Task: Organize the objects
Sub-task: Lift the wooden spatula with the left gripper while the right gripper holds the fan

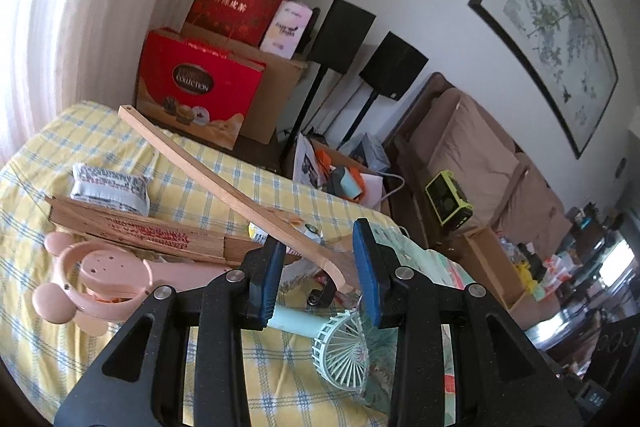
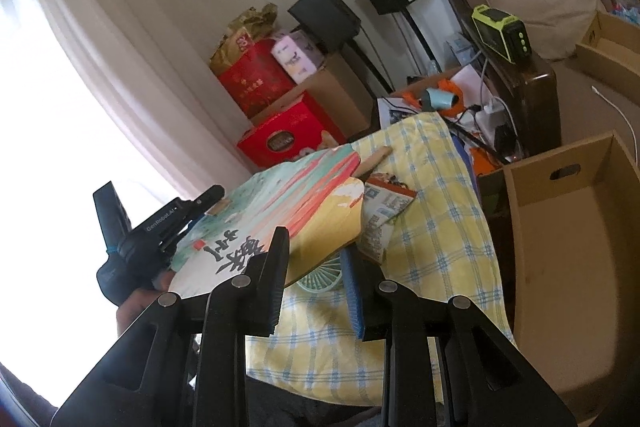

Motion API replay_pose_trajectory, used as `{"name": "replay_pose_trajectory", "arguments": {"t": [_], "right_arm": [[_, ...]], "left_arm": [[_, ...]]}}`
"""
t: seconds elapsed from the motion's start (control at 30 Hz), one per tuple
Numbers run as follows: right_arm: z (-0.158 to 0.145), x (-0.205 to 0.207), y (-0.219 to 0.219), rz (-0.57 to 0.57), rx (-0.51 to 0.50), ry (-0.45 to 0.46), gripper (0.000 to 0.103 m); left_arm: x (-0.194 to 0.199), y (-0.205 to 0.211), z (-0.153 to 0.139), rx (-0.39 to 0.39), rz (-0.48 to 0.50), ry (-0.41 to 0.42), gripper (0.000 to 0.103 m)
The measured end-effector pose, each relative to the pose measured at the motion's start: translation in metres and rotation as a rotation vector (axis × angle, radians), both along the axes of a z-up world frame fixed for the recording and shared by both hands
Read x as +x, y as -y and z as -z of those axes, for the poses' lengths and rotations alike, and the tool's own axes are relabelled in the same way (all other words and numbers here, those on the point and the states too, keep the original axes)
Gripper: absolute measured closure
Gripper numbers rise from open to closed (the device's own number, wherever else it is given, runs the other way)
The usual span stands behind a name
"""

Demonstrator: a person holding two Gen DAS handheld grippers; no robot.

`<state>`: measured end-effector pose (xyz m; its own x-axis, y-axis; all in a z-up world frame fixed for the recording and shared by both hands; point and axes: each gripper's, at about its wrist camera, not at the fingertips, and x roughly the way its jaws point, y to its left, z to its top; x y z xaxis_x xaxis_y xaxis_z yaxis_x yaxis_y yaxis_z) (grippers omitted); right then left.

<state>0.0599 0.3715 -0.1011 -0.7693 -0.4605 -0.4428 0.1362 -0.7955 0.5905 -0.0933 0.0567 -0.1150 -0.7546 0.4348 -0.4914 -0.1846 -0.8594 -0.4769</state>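
Clearly "COLLECTION" on red box (image 1: 200,89)

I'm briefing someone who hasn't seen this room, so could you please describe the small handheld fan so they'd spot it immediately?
Start at the table with the yellow-and-blue checked cloth. Near its front edge, just past the left gripper, lies the mint-green handheld fan, beside a pink mouse-eared holder and a long wooden stick. It alone has a round slatted grille on a short pale handle.

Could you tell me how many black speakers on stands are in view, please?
2: left speaker beside the stacked boxes, right speaker nearer the sofa. Others may be hidden.
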Motion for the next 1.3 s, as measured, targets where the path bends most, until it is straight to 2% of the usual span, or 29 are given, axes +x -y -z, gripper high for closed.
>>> {"name": "replay_pose_trajectory", "arguments": {"t": [0.23, 0.63, 1.0, 1.3], "right_arm": [[-0.013, 0.007, 0.007, -0.008, 0.011, -0.032, 0.077], [-0.040, 0.023, 0.018, -0.035, 0.031, -0.089, 0.077], [-0.079, 0.052, 0.020, -0.034, 0.075, -0.172, 0.077], [-0.105, 0.079, 0.021, -0.038, 0.105, -0.209, 0.076]], "left_arm": [[0.016, 0.007, -0.020, -0.015, -0.019, -0.047, 0.070], [0.044, 0.024, -0.054, 0.007, -0.053, -0.100, 0.070], [0.073, 0.025, -0.099, 0.020, -0.065, -0.182, 0.070], [0.096, 0.025, -0.126, 0.030, -0.066, -0.211, 0.070]]}}
